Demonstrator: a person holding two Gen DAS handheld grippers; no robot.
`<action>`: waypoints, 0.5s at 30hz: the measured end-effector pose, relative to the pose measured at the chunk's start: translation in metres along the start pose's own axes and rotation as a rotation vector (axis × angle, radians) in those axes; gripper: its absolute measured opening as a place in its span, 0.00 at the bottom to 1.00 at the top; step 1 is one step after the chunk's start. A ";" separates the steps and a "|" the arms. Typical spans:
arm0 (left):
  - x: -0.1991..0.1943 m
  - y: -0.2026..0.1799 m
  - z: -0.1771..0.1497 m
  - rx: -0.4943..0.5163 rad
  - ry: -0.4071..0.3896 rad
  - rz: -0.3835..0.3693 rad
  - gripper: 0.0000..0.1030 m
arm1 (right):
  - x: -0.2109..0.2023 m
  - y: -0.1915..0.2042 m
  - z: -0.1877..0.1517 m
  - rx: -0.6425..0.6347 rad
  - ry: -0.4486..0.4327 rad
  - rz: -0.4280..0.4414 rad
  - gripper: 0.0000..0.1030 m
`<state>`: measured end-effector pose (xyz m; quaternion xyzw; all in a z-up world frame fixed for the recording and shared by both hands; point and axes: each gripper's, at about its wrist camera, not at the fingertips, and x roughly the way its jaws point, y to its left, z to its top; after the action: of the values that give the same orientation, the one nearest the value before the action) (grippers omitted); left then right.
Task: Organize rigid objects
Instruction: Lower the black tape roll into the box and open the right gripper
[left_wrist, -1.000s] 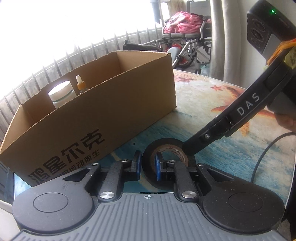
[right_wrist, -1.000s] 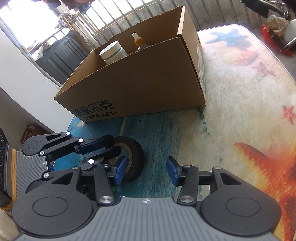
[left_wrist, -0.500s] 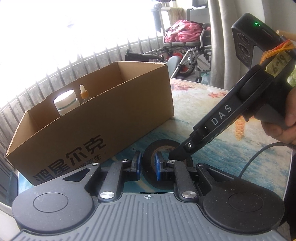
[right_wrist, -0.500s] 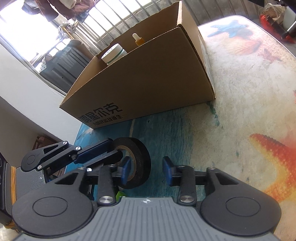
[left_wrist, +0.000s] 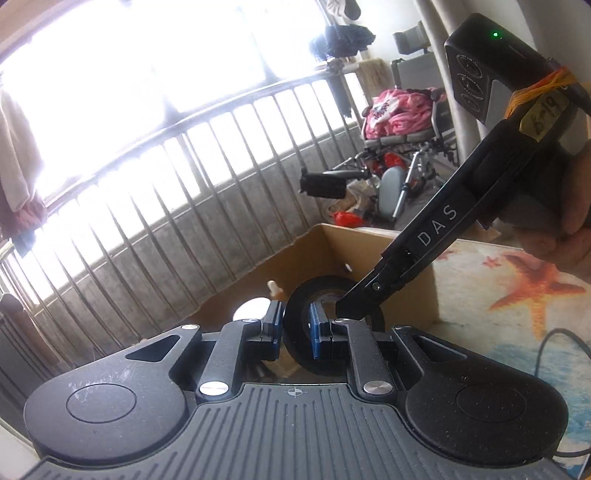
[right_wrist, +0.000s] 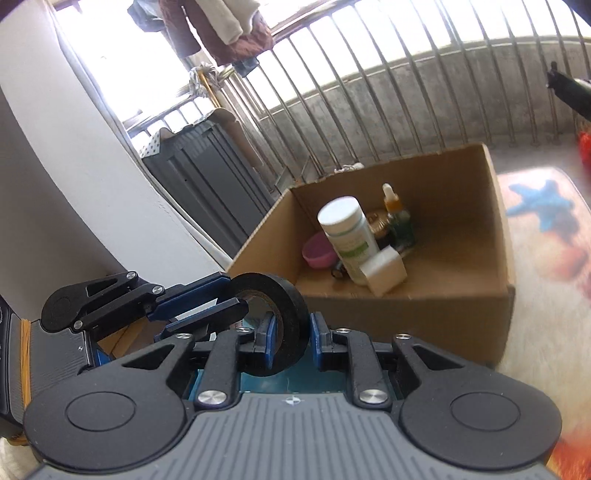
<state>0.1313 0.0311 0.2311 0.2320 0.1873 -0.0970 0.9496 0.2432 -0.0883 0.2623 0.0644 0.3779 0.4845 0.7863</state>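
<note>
A black tape roll (left_wrist: 321, 286) hangs upright in the air, held from two sides. My left gripper (left_wrist: 295, 326) is shut on one stretch of its band, with one blue pad inside the hole. My right gripper (right_wrist: 291, 339) is shut on another stretch of the tape roll (right_wrist: 280, 291). In the left wrist view its finger comes down from the upper right. In the right wrist view the left gripper (right_wrist: 236, 297) comes in from the left. Just beyond stands the open cardboard box (right_wrist: 424, 306). It holds a white bottle (right_wrist: 347, 236), a dropper bottle (right_wrist: 393, 206), a pink bowl (right_wrist: 319, 251) and a small white box (right_wrist: 384, 269).
The table's cloth (left_wrist: 517, 280) shows starfish on a sea print, with a cable (left_wrist: 554, 339) lying at the right. A person's hand (left_wrist: 569, 236) holds the right gripper. Behind the box are a metal railing (left_wrist: 184, 177), a grey cabinet (right_wrist: 207, 177) and a wheelchair (left_wrist: 399, 122).
My right gripper closed on the tape roll, which my left was holding throughout. Both grippers then rose with it off the table, and the box's inside came into view.
</note>
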 end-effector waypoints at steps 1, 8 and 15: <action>0.009 0.014 0.005 0.009 0.019 0.011 0.14 | 0.012 0.004 0.015 -0.016 0.005 0.001 0.21; 0.077 0.072 0.000 0.033 0.210 -0.011 0.14 | 0.100 0.002 0.059 0.009 0.100 -0.001 0.21; 0.125 0.079 -0.026 0.101 0.395 -0.107 0.14 | 0.171 -0.006 0.051 -0.040 0.284 -0.114 0.23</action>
<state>0.2588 0.1005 0.1913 0.2834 0.3768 -0.1090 0.8751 0.3234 0.0606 0.2046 -0.0423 0.4787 0.4508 0.7523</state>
